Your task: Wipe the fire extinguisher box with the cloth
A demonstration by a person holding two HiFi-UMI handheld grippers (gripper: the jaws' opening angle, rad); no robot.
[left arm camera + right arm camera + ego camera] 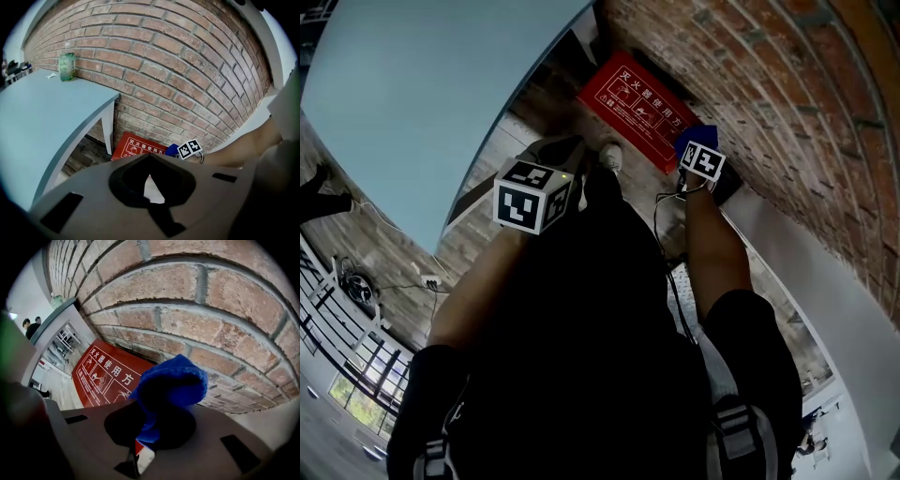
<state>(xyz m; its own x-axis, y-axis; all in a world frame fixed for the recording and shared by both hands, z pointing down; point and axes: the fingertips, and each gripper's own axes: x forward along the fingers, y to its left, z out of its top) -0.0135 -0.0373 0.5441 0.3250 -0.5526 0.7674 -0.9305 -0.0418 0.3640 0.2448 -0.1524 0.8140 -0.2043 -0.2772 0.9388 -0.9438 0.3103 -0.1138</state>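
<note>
The red fire extinguisher box (633, 105) with white print lies on the floor against the brick wall; it also shows in the left gripper view (135, 146) and close up in the right gripper view (104, 373). My right gripper (699, 157) is shut on a bunched blue cloth (172, 385), held just beside the box's right end and near the wall. In the head view the cloth (693, 138) pokes out above the marker cube. My left gripper (555, 155) hangs back from the box, its jaws (149, 158) shut with nothing in them.
A pale blue table (42, 117) stands left of the box, with a green bottle (67, 67) on it by the brick wall (187, 61). A white shoe (610, 157) is near the box. A white ledge (825, 281) runs along the wall at right.
</note>
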